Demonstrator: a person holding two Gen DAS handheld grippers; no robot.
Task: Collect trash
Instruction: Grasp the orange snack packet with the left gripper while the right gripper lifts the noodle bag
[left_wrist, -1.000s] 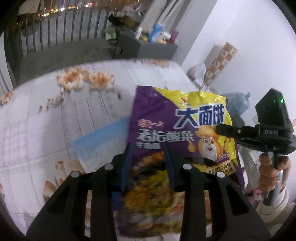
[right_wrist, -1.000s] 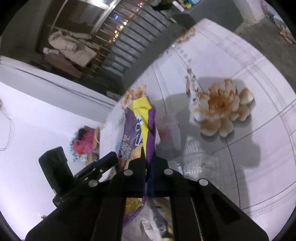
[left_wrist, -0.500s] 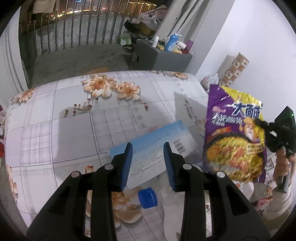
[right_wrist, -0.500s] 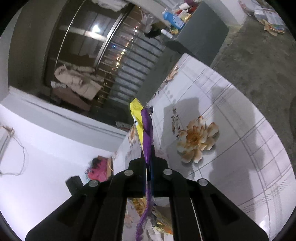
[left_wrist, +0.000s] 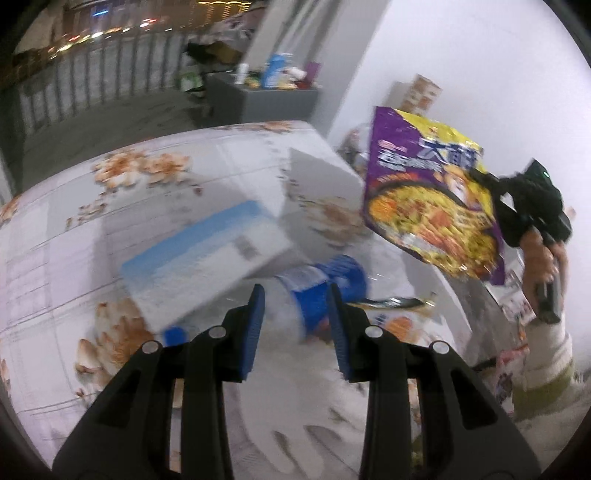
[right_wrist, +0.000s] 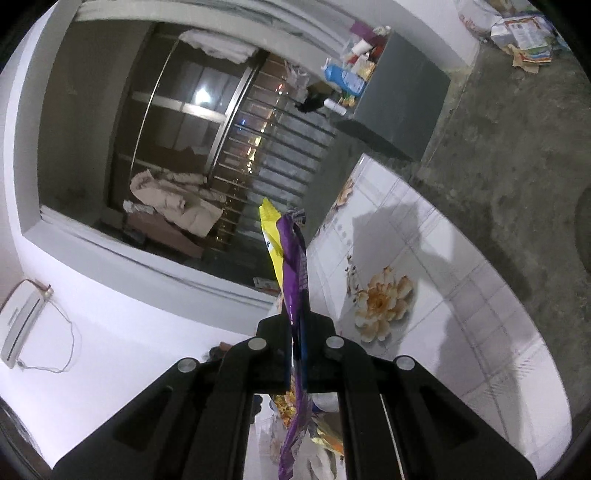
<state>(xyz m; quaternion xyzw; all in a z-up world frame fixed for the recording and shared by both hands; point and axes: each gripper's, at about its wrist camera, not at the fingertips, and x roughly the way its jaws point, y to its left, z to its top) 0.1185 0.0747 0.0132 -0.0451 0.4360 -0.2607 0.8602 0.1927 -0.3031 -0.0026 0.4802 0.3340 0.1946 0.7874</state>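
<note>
The left tongs (left_wrist: 295, 325) stand spread and empty, low over the floral surface (left_wrist: 55, 258), where a second ago they were clamped on the purple-and-yellow instant noodle packet (left_wrist: 428, 206). That packet has passed across — the right tongs (right_wrist: 298, 354) now pinch it shut along one edge and carry it in the air off the right side of the surface, well apart from the other litter. Seen from the right wrist, it runs edge-on up between the closed fingers.

So one piece of trash has been handed over, and the left side is free for the next. Between and just beyond its open fingers lies a clear plastic bottle with a blue label (left_wrist: 317, 284) on its side, with a blue bottle cap (left_wrist: 173, 336) near the left finger and a white-and-blue flat box (left_wrist: 207, 254) just behind. The view is blurred with motion, so I cannot tell whether the fingers touch the bottle yet. It looks the likely next pick, and being round and light it may roll when squeezed.
</note>
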